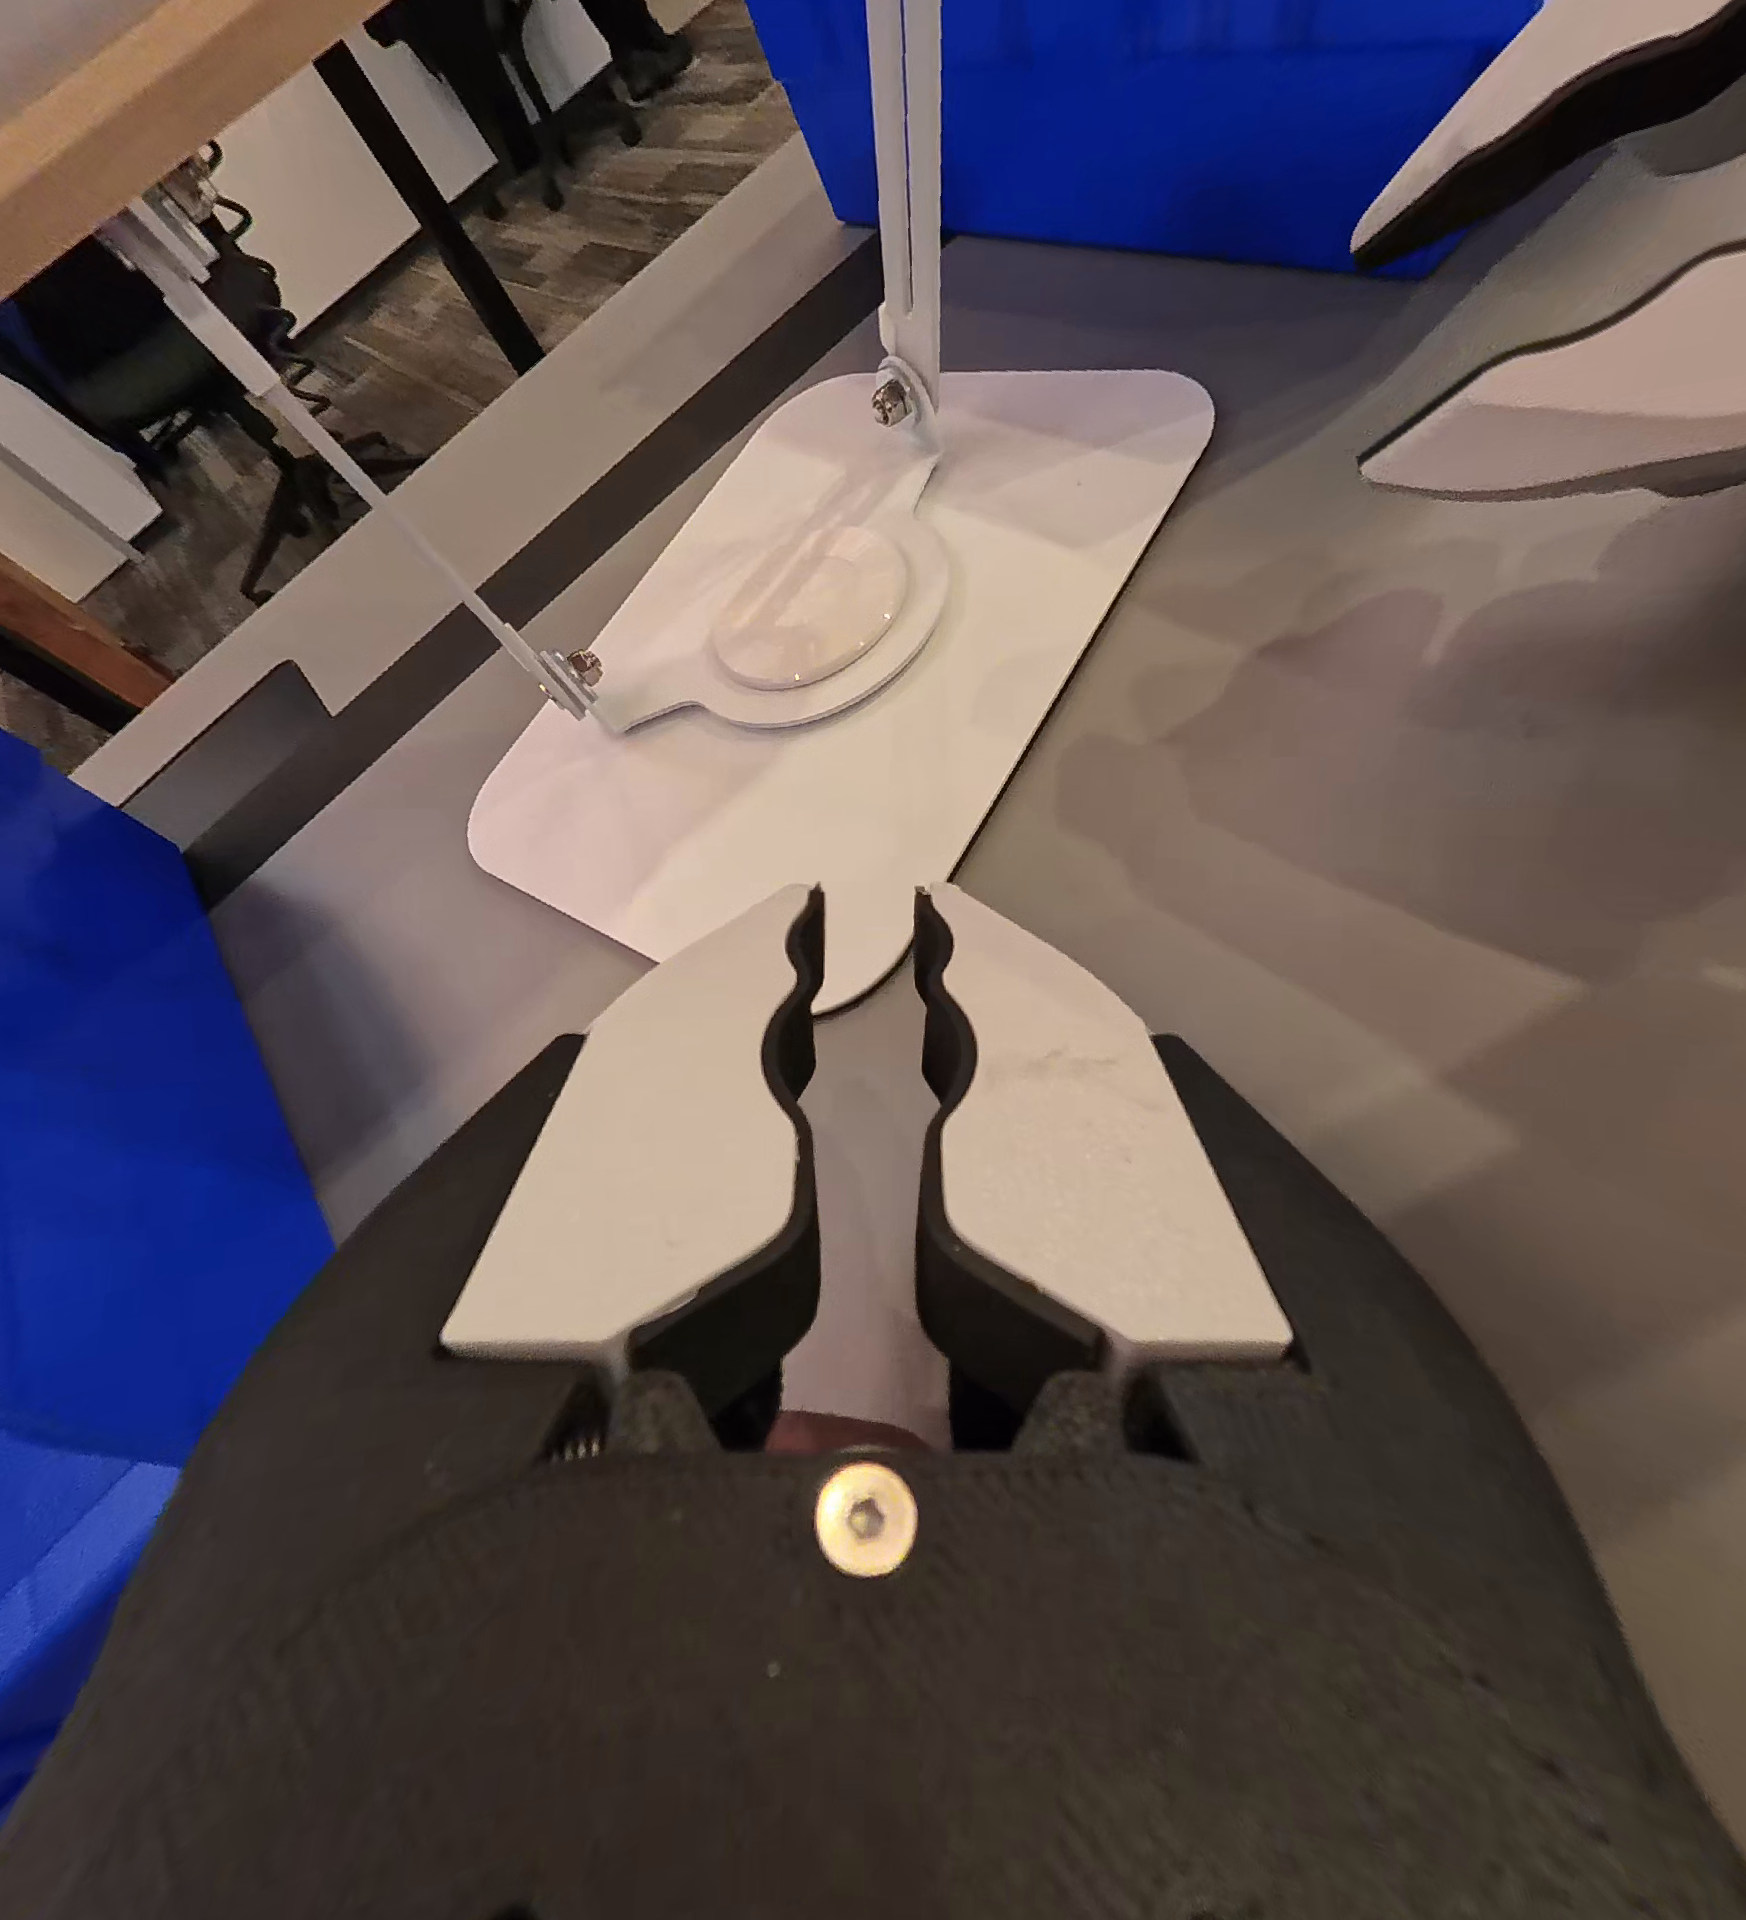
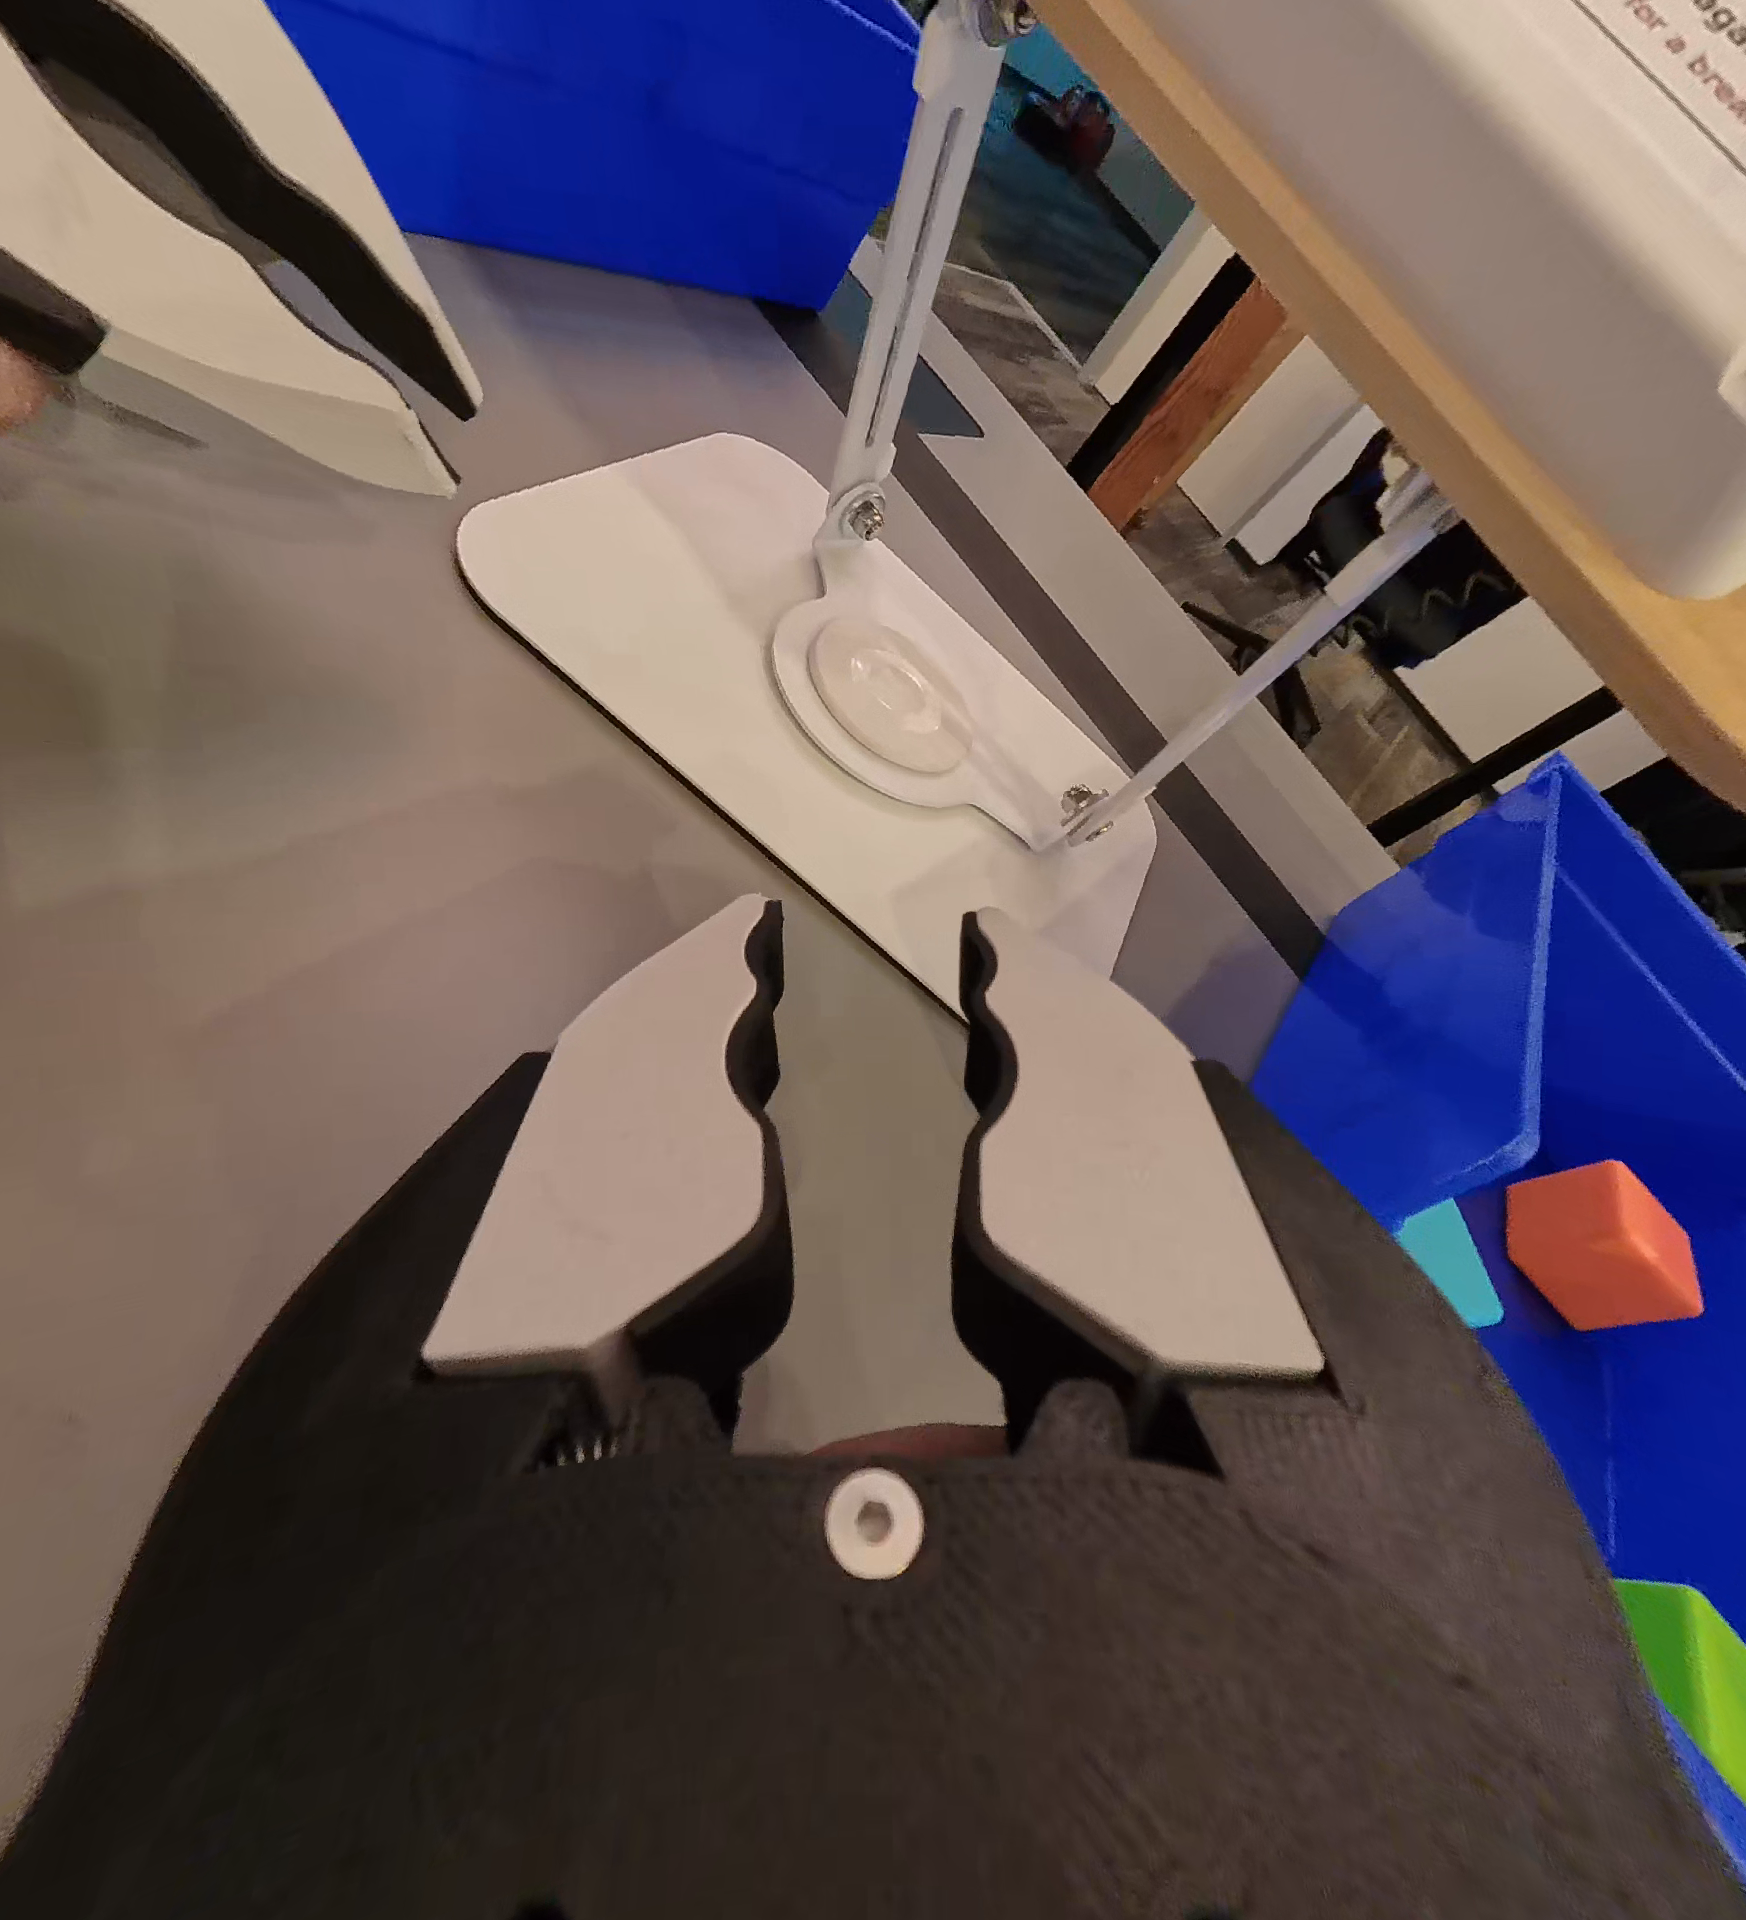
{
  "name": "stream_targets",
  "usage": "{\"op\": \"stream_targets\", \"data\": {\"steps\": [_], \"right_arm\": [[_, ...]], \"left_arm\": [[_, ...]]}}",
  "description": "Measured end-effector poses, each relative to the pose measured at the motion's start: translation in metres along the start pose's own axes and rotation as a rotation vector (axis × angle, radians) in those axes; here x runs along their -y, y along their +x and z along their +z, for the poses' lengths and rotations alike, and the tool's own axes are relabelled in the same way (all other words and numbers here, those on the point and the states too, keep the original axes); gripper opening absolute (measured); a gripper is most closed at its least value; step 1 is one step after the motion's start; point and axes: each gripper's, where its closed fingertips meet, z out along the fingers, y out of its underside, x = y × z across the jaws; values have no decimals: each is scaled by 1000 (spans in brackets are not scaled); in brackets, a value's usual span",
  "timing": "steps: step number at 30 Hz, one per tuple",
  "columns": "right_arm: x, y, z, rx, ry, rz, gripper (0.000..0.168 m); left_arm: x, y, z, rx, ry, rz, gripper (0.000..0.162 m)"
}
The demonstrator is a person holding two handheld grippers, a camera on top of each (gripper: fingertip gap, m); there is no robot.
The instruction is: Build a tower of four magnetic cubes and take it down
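Over the grey counter [image 1: 1368, 935], my left gripper [image 1: 870, 891] sits slightly parted, holding nothing. My right gripper [image 2: 869, 914] gapes wider, also unloaded. Orange cube [image 2: 1601, 1242] lies in the blue bin [image 2: 1534, 997].

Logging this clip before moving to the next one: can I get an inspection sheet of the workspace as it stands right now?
Surface: grey table, bare apart from a white stand base plate near its far edge.
Job's things: orange cube, teal cube and green cube lie in the blue bin on the right; a fourth is not seen; no tower is built.
Clutter: another blue bin on the left and a blue bin at the back.
Grippers: left gripper and right gripper both open, empty, above the table.
Cables: nothing seen on the table.
Surroundings: wooden desks, office chairs, patterned floor.
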Motion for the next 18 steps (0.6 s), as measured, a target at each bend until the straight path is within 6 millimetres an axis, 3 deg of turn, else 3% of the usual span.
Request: {"op": "stream_targets", "data": {"steps": [18], "right_arm": [[6, -14, 0, 22, 33, -104, 33]], "left_arm": [[-2, -2, 1, 23, -10, 39, 18]]}}
